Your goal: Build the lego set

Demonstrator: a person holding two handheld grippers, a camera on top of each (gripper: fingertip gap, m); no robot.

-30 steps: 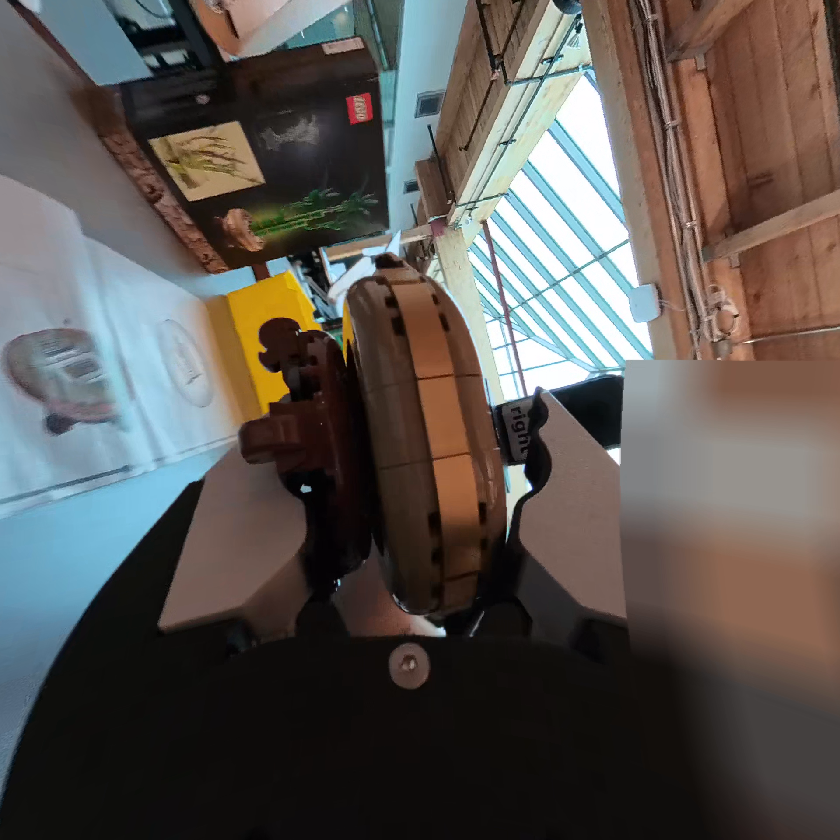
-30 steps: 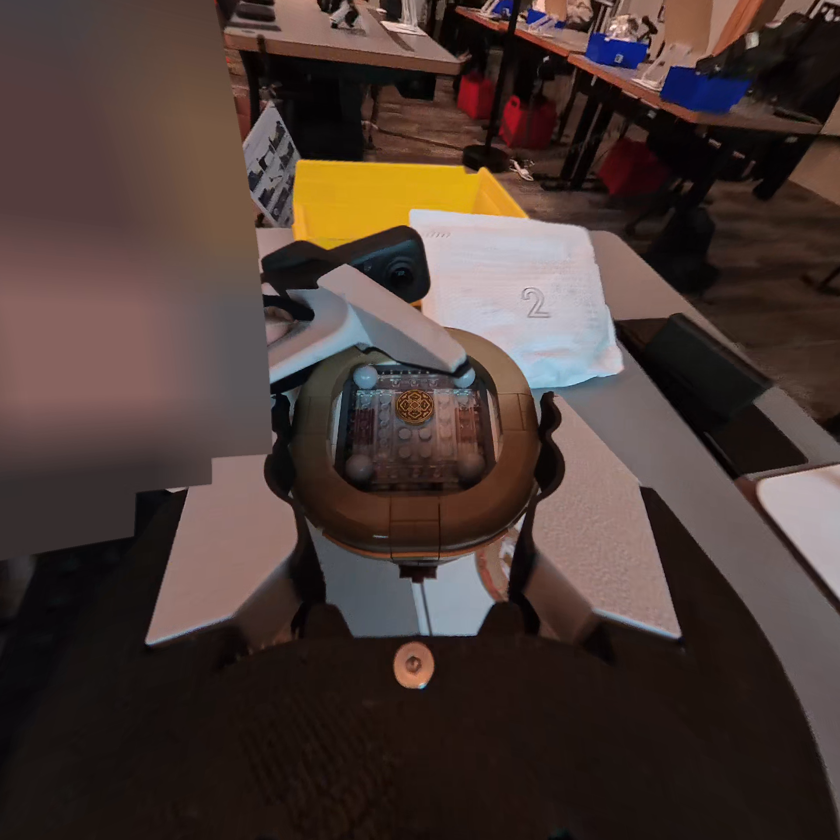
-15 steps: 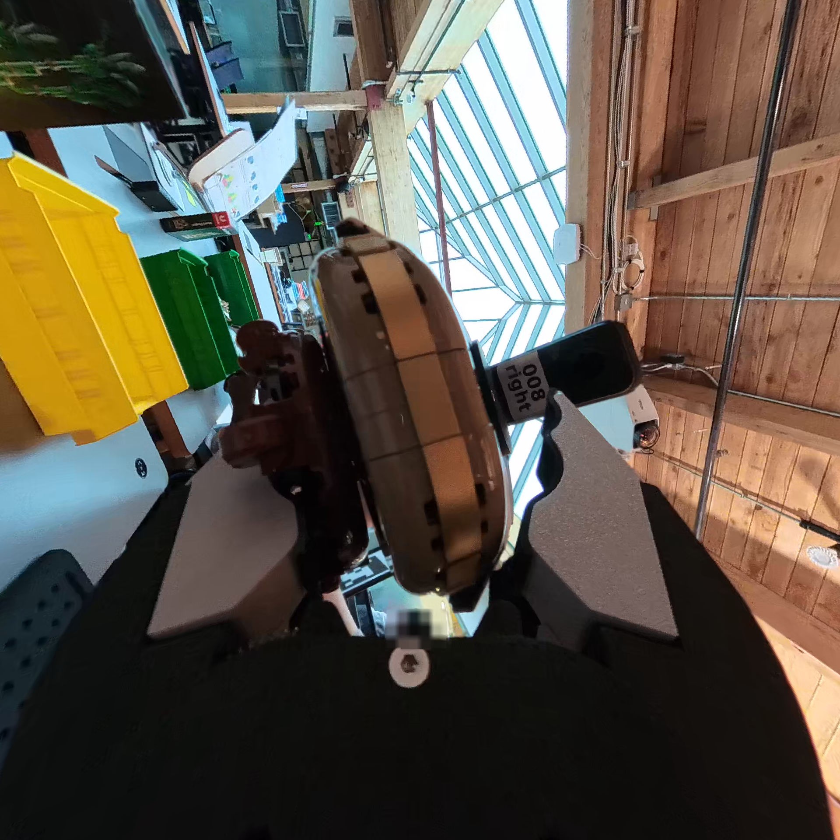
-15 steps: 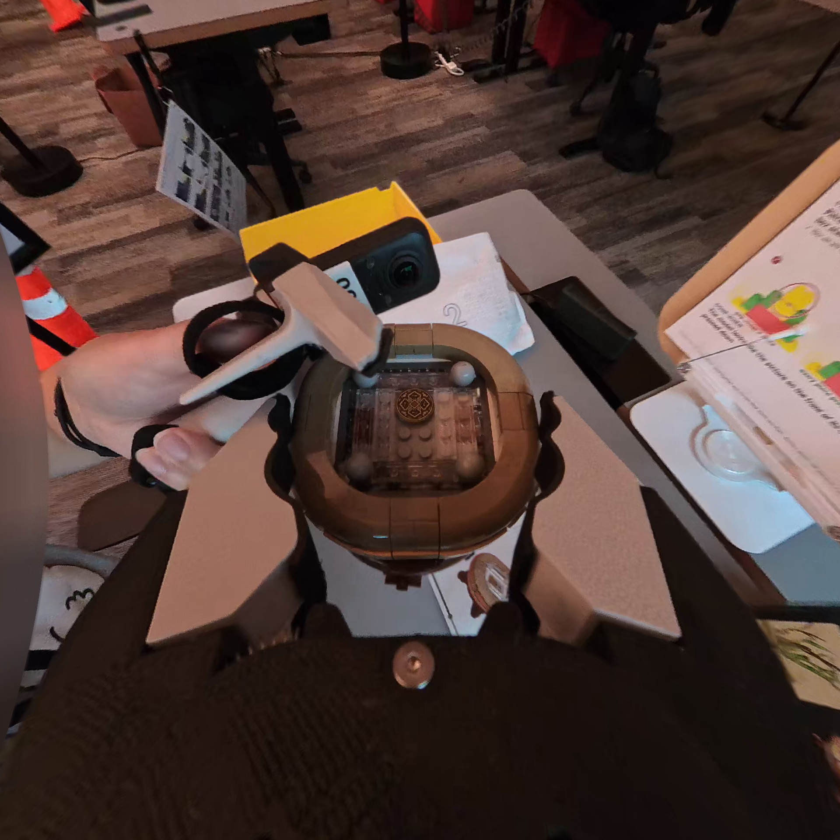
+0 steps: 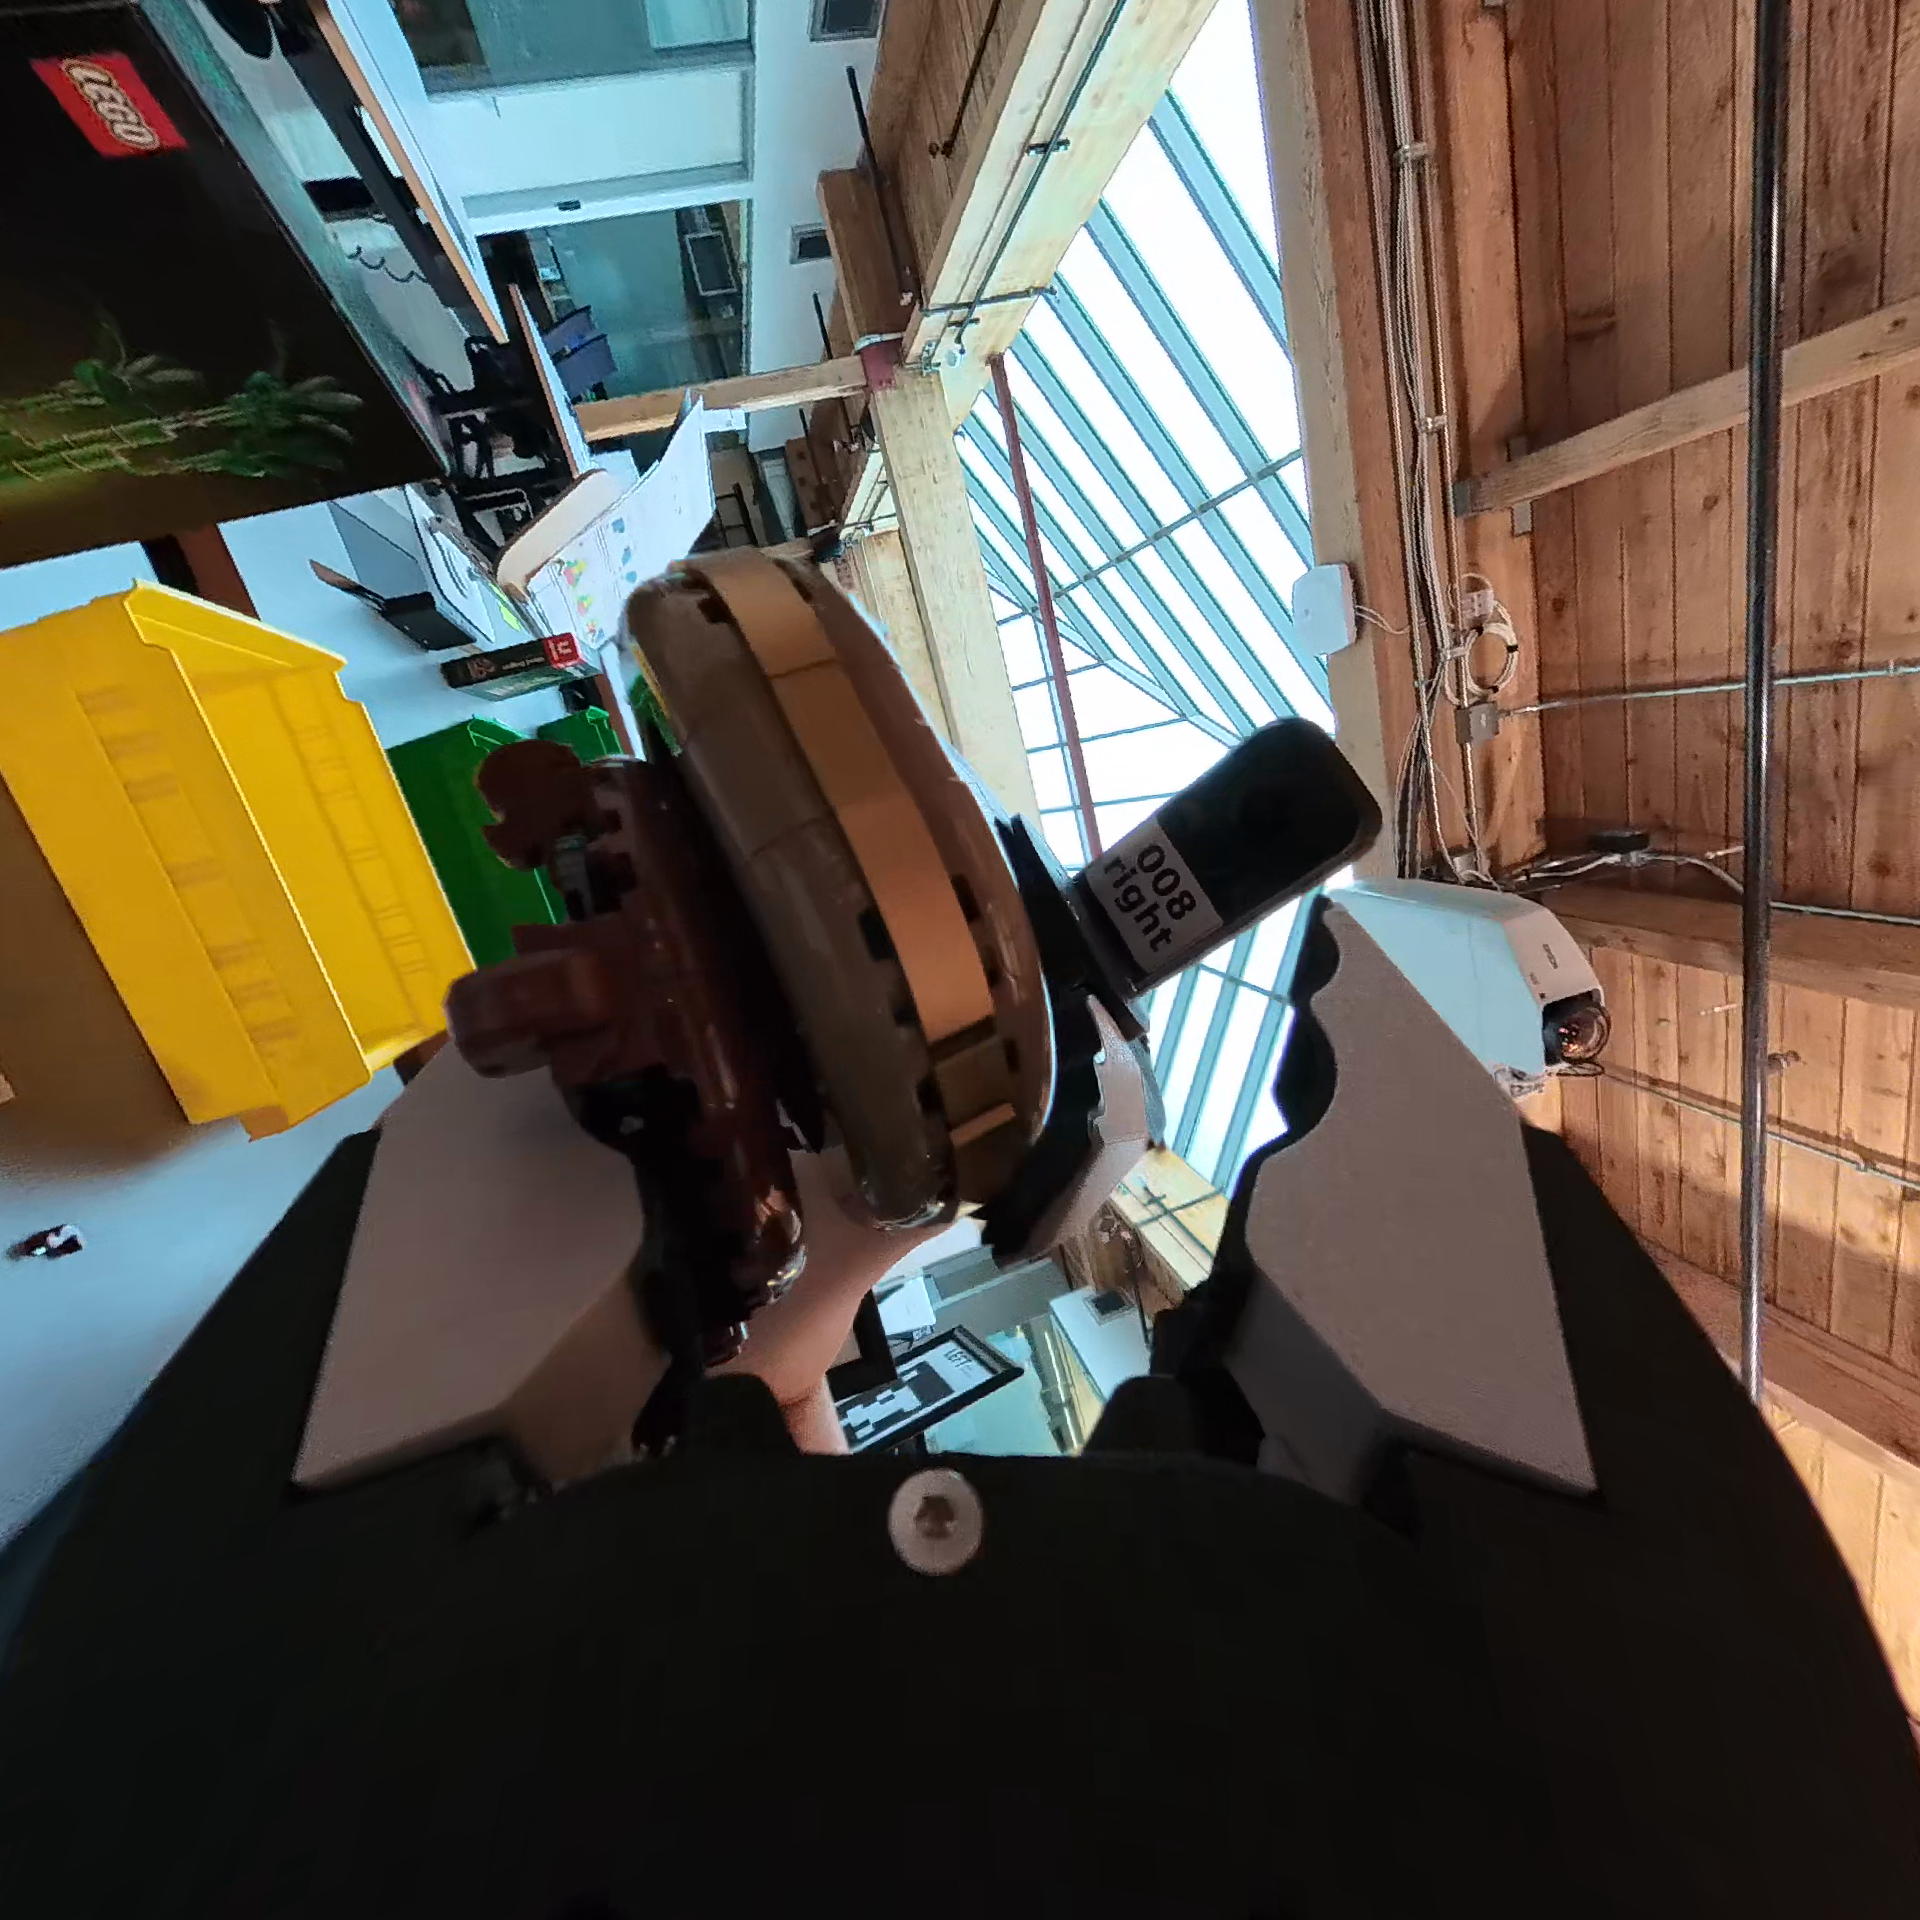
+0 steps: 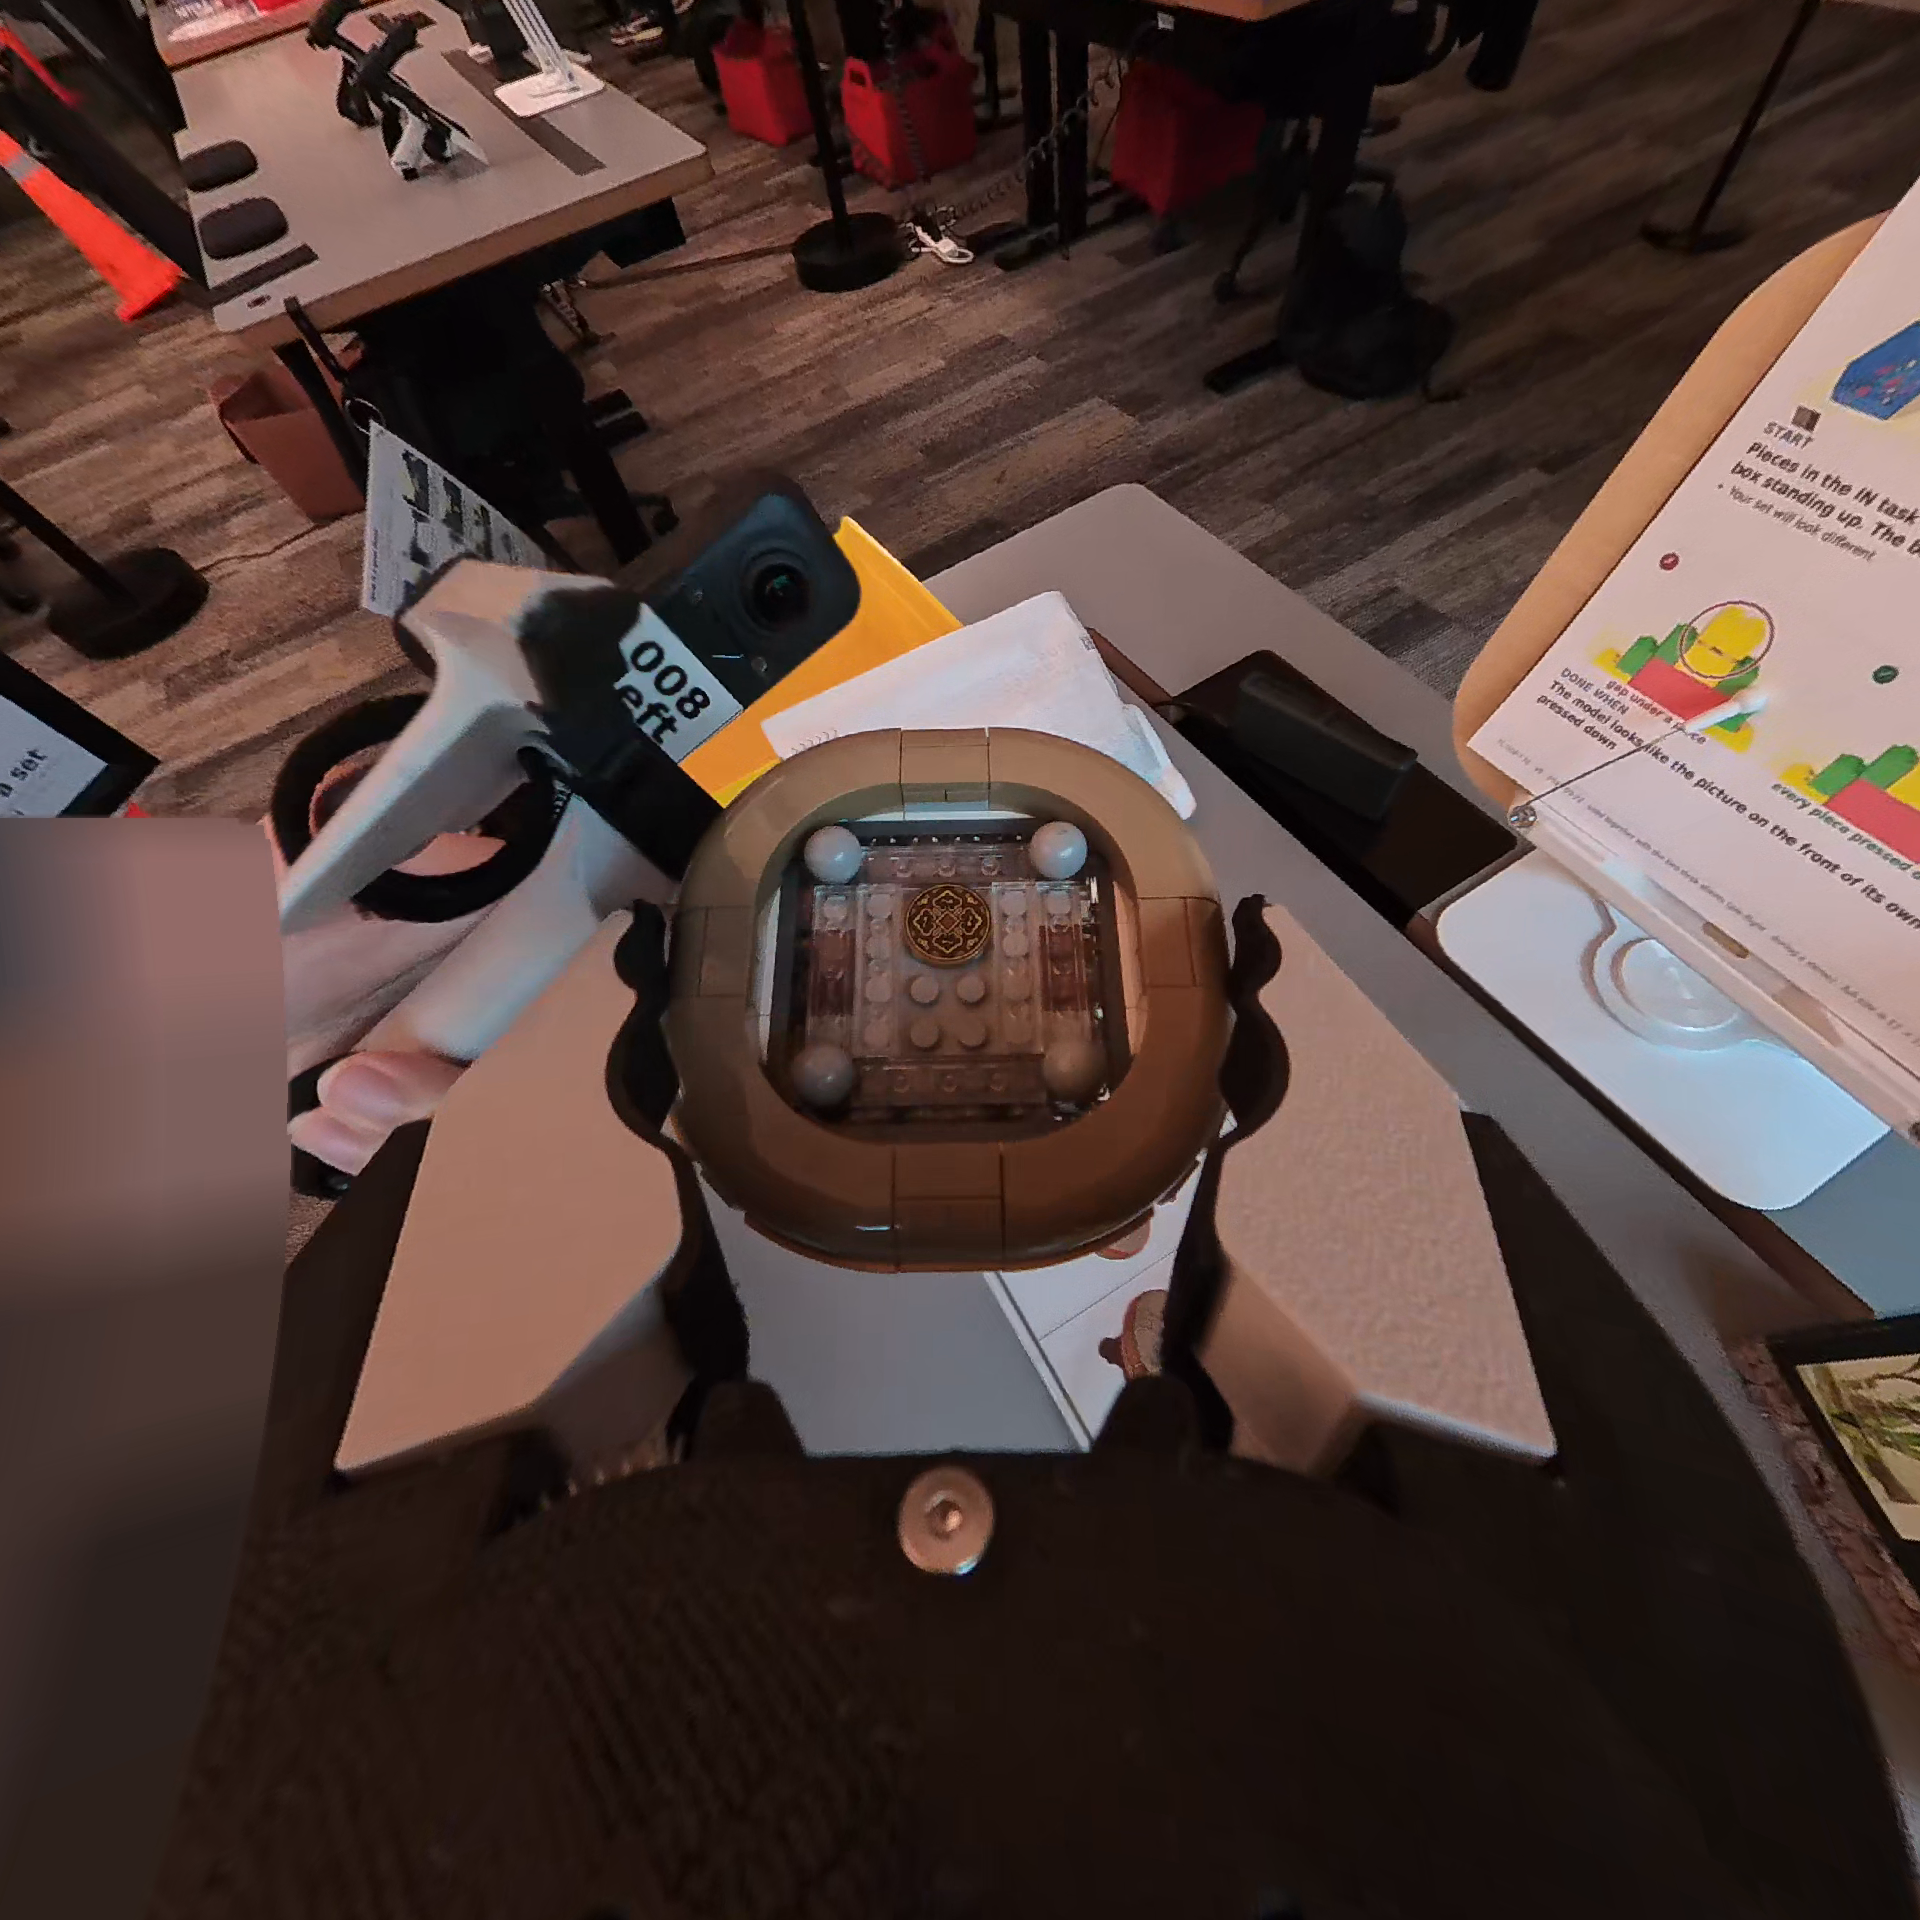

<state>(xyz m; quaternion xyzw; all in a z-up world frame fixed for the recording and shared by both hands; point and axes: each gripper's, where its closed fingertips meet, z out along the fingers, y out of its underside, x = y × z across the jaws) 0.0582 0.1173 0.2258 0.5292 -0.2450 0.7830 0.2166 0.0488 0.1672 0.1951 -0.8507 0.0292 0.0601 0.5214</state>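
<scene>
While our right gripper [image 6: 940,1029] clamped the one tan round lego pot [image 6: 940,997] by its two sides, its jaws pinching it above the grey table [image 6: 1288,603], we counted four grey balls [image 6: 831,852] at the corners inside and one gold patterned tile [image 6: 943,925]. Our left gripper [image 5: 966,1101] had its jaws spread wide around the pot's edge, its left finger against the brown base [image 5: 623,997], its right finger clear. Off to the left sat one yellow bin [image 5: 208,852] and two green bins [image 5: 468,831].
</scene>
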